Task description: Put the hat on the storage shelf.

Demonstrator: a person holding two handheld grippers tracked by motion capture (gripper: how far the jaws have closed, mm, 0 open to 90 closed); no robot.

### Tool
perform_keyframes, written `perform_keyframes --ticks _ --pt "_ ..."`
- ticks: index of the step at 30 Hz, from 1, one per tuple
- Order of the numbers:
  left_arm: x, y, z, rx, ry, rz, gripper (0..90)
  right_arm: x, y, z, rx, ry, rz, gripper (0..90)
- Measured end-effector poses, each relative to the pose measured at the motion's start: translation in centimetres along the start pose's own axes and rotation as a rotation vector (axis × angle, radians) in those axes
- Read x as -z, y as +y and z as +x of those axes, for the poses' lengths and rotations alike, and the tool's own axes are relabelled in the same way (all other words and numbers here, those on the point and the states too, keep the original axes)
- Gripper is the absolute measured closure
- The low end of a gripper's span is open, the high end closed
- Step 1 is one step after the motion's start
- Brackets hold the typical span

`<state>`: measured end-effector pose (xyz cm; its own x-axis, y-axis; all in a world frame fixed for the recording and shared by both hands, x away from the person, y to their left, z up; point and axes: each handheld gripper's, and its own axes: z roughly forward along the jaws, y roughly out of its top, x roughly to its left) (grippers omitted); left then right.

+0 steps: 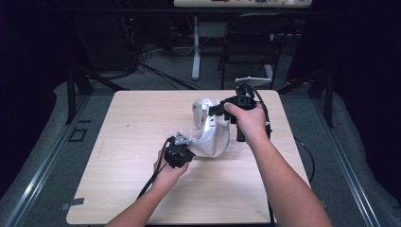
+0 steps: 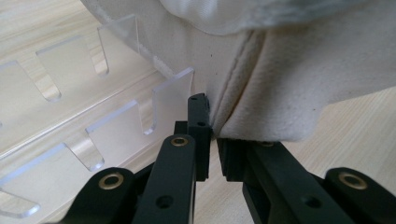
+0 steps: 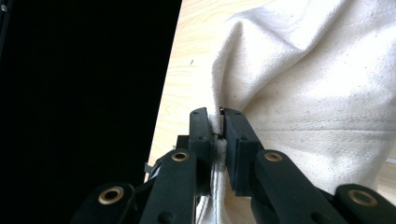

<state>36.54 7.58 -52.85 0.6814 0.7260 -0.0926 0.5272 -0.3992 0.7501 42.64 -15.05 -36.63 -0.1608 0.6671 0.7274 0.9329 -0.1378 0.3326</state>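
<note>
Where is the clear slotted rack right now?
In the left gripper view the clear slotted rack lies on the wooden table, left of the left gripper, right against the white cloth bag that gripper pinches.

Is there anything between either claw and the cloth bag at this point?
Nothing visible. The left claw is pinched on the cloth bag at a seam, the right claw on a fold. A clear slotted rack lies beside the bag.

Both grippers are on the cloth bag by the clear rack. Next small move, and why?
Probably ease the bag up and off the clear rack. Both the left gripper and the right gripper are shut on its fabric, and its lower edge lies against the rack's slotted wall, so dragging it sideways could snag.
</note>
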Motion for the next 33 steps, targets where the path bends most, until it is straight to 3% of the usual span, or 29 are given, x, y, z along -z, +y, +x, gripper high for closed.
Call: perform_keyframes --ticks 4,6,12,15,19,22,24,27,33 --pt "0.2 -0.2 0.2 0.04 -0.028 -0.019 76.4 0.0 0.0 0.0 0.007 0.003 0.0 82.5" --pt "0.7 -0.3 0.0 0.034 -0.025 -0.034 68.7 0.1 -0.1 0.0 0.012 0.001 0.0 82.4" --pt "2.9 -1.4 -0.5 0.005 -0.018 -0.09 57.6 0.4 -0.2 -0.1 0.018 -0.008 -0.006 82.3" --pt "4.3 -2.4 -0.3 0.009 -0.027 -0.126 53.5 0.5 -0.4 0.0 0.03 -0.019 -0.003 82.2" --pt "5.8 -3.5 0.6 0.004 -0.002 -0.136 53.1 0.4 -0.5 0.3 0.048 -0.043 -0.004 82.2" --pt "6.7 -3.6 1.7 0.042 -0.006 -0.144 52.5 0.4 -0.4 0.5 0.059 -0.053 -0.009 82.1" --pt "7.2 -3.6 2.3 0.047 -0.002 -0.147 51.9 0.3 -0.5 0.6 0.062 -0.054 -0.011 82.0" --pt "7.6 -3.8 3.2 0.079 0.0 -0.155 52.1 0.3 -0.5 0.8 0.07 -0.063 -0.007 81.8" --pt "8.0 -3.8 4.0 0.088 0.014 -0.167 52.1 0.3 -0.7 1.0 0.085 -0.096 -0.016 80.6"
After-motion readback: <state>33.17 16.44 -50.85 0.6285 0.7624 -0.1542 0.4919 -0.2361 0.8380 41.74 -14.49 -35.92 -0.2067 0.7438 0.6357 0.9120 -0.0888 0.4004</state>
